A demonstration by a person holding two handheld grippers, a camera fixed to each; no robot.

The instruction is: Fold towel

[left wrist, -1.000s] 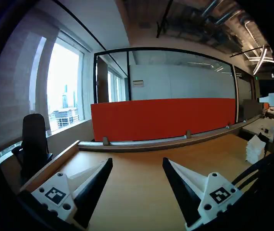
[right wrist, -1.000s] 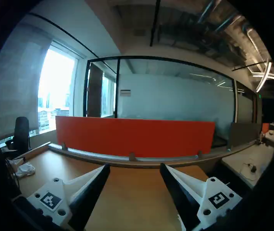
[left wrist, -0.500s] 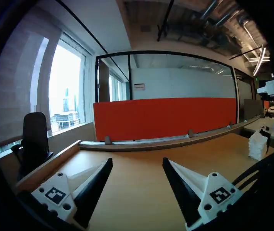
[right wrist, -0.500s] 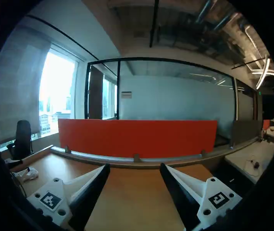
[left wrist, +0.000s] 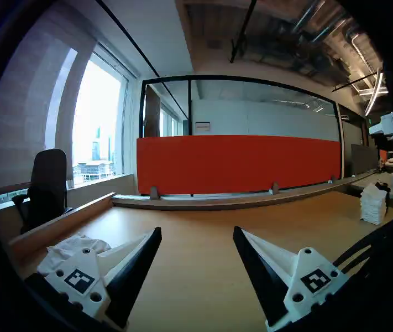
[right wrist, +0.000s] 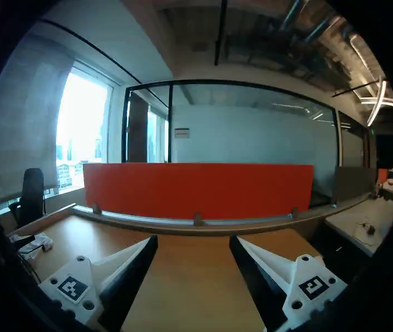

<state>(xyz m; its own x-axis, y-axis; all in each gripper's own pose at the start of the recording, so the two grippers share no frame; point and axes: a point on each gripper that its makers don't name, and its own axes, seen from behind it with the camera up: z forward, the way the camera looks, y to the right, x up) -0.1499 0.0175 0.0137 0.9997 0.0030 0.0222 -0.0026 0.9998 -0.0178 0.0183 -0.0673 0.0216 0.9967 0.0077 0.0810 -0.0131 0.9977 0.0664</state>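
A crumpled white towel (left wrist: 72, 248) lies on the wooden desk (left wrist: 196, 243) at the lower left of the left gripper view, partly behind the left finger. My left gripper (left wrist: 196, 243) is open above the desk with nothing between its fingers. A stack of folded white towels (left wrist: 374, 203) stands at the desk's far right. In the right gripper view, my right gripper (right wrist: 192, 252) is open over bare desk (right wrist: 196, 276), and a crumpled white cloth (right wrist: 35, 243) lies at the far left.
An orange divider panel (left wrist: 237, 164) runs along the desk's back edge, also seen as the orange divider (right wrist: 196, 190). A black office chair (left wrist: 44, 188) stands by the window at left. Another desk (right wrist: 362, 224) sits to the right.
Both views have tilted downward slightly. The crumpled white towel has come into sight at the lower left of the left gripper view. Both grippers stay open.
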